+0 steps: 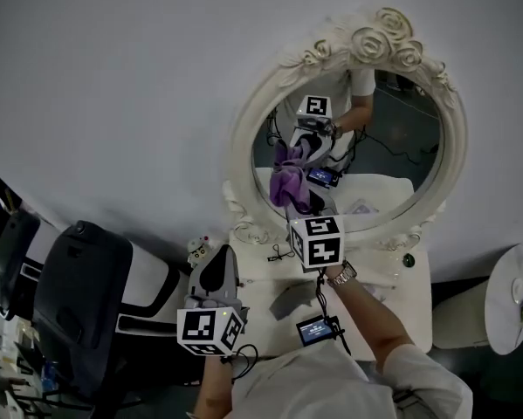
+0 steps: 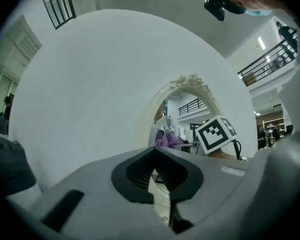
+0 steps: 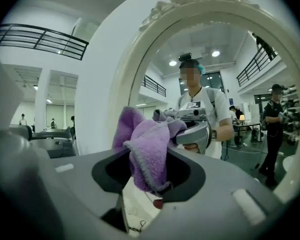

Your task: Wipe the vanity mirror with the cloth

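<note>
While left gripper hangs closed, right gripper holds cloth at mirror.

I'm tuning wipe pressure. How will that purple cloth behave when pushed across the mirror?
Probably floppy: the cloth bunches and droops between the jaws of the right gripper. Its fuzzy pile suggests it is light and may drag, not slip, on the mirror.

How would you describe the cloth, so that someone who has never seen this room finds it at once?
Find the oval white mirror with carved roses on its frame, standing on the white vanity table. Right in front of its glass, the right tongs hold a bunched cloth. It is the only purple, fluffy thing among white and grey ones.
</note>
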Demonstrator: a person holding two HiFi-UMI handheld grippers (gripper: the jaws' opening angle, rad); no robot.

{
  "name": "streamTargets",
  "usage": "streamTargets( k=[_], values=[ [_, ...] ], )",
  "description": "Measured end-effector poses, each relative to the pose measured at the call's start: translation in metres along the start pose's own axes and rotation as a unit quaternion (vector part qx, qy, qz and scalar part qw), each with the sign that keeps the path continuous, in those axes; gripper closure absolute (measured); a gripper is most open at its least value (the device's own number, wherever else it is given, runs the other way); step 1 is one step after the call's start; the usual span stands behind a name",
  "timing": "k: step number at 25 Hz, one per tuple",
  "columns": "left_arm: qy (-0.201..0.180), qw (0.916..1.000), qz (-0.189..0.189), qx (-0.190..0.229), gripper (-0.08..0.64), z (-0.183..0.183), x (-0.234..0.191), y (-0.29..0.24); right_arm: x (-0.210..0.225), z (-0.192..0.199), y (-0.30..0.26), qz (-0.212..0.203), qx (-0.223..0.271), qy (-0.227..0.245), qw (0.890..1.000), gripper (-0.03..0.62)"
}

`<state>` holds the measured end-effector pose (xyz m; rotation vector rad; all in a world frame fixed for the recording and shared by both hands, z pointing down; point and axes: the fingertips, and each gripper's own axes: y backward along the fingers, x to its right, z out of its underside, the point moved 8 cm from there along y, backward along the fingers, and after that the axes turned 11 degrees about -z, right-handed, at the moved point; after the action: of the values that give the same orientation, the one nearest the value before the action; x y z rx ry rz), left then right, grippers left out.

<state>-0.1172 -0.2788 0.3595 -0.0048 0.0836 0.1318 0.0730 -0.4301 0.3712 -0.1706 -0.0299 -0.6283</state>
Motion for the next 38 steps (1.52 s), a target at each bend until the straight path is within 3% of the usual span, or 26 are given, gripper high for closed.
streamTargets(
  k=[5, 11, 21, 28, 33, 38],
  values=[
    [-0.004, 0.9982, -0.059, -0.009, 0.557, 0.002, -0.033, 0.025, -0.032, 0.004, -0.039, -0.034, -0.009, 0.008, 0.999, 0.435],
    [-0.01, 0.9979, -0.061, -0.019, 0.558, 0.005, -0.037, 0.027, -0.027, 0.008, -0.047, -0.013, -0.007, 0.018, 1.0, 0.435],
    [-0.009, 0.9986, 0.045, -0.025, 0.558, 0.014, 0.023, -0.009, 0.05, 0.017, 0.03, 0.096, -0.006, 0.018, 0.995, 0.434],
    [-0.003, 0.9905, 0.135, -0.024, 0.557, 0.019, 0.088, -0.036, 0.133, 0.022, 0.115, 0.211, -0.01, 0.005, 0.977, 0.434],
    [0.001, 0.9864, 0.162, -0.028, 0.557, 0.023, 0.12, -0.045, 0.182, 0.03, 0.159, 0.264, -0.015, -0.015, 0.964, 0.433],
    [0.005, 0.9854, 0.167, -0.03, 0.557, 0.028, 0.138, -0.049, 0.207, 0.037, 0.181, 0.291, -0.015, -0.035, 0.956, 0.433]
  ],
)
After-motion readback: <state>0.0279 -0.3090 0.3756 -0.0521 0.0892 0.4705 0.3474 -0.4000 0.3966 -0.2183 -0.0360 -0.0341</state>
